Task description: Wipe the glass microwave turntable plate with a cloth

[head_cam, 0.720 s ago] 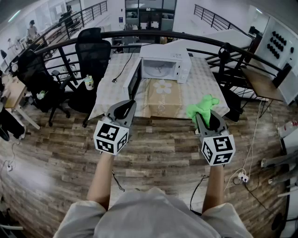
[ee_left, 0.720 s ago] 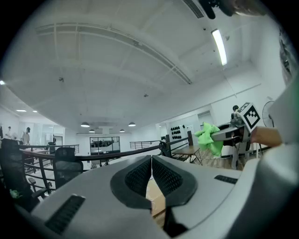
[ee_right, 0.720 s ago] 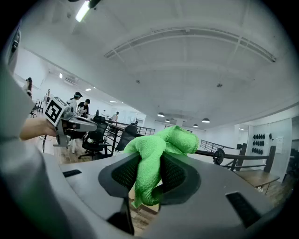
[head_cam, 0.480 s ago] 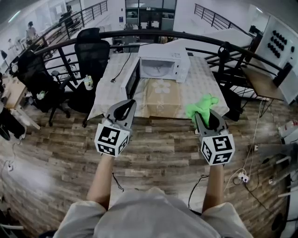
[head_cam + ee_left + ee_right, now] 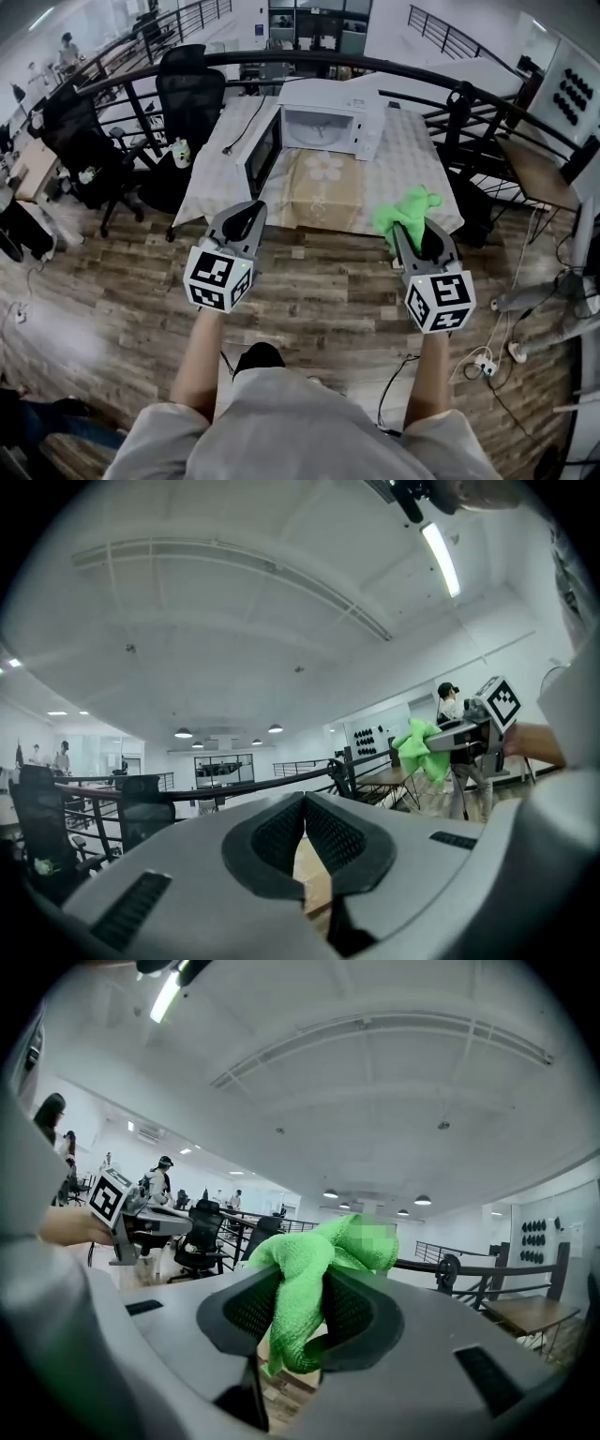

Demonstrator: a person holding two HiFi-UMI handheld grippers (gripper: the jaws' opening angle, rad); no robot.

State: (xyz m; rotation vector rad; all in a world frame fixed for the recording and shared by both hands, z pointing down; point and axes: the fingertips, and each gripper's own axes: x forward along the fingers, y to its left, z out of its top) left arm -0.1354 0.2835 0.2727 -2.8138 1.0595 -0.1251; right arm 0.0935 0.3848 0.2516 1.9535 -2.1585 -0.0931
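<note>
A white microwave [image 5: 330, 126] stands at the back of the table [image 5: 412, 155] with its door [image 5: 263, 154] swung open to the left. Its cavity looks pale, and I cannot make out the glass plate inside. Both grippers hang in the air over the wooden floor, short of the table's front edge. My left gripper [image 5: 247, 218] [image 5: 305, 808] is shut with nothing between its jaws. To its right, my right gripper [image 5: 413, 232] [image 5: 298, 1305] is shut on a bright green cloth [image 5: 405, 212] [image 5: 309, 1283], which bunches out above the jaws.
A tan mat with a flower print [image 5: 326, 186] lies on the table in front of the microwave. A black cord [image 5: 240, 137] runs across the table's left part. Black office chairs [image 5: 184, 86] and a curved railing [image 5: 281, 64] stand around it. Cables and a power strip [image 5: 485, 367] lie on the floor at right.
The view has moved forward, so the table and microwave look a little nearer. Both grippers keep their places in front of me, and the cloth stays in the right one.
</note>
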